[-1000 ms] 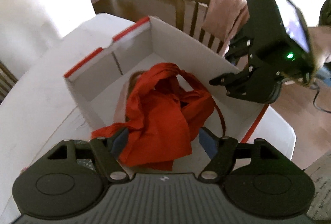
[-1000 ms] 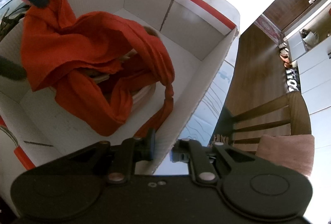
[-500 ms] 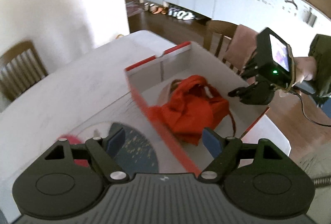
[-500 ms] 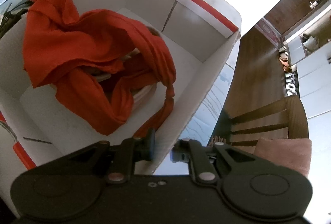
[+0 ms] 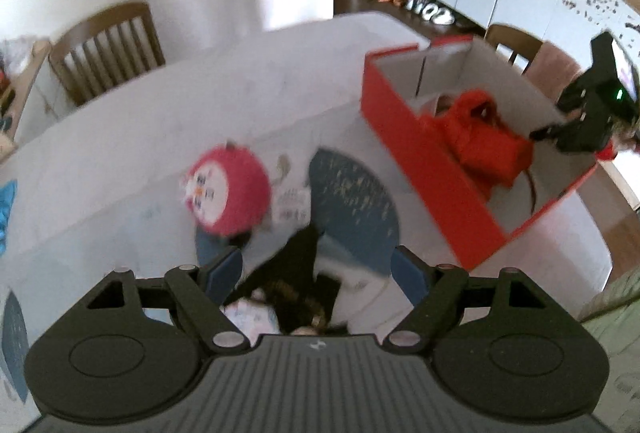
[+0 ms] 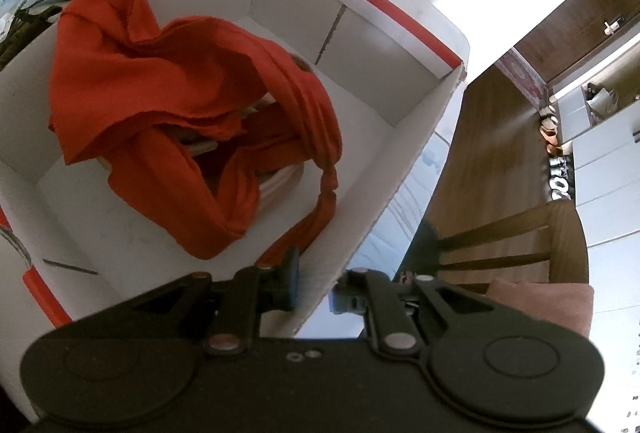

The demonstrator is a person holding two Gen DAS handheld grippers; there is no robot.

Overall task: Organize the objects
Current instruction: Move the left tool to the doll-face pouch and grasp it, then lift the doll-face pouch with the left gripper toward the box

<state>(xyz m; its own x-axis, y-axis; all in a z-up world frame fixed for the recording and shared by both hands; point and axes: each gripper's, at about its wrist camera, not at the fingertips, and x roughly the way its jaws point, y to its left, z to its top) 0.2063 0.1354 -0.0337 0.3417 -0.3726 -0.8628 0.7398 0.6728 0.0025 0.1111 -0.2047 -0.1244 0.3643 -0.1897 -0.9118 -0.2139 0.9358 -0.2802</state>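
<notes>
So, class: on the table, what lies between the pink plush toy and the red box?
In the left wrist view, a dark blue fan lies on the table between the pink plush toy and the red box.

cloth (image 6: 176, 101) in box (image 5: 432, 169), plush toy (image 5: 228, 189) left of box

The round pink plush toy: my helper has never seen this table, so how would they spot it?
Start at the red cardboard box holding the orange-red cloth. Left of it on the white table, by the dark blue mat, lies the round pink plush toy. Only it is fuzzy with a white face.
</notes>
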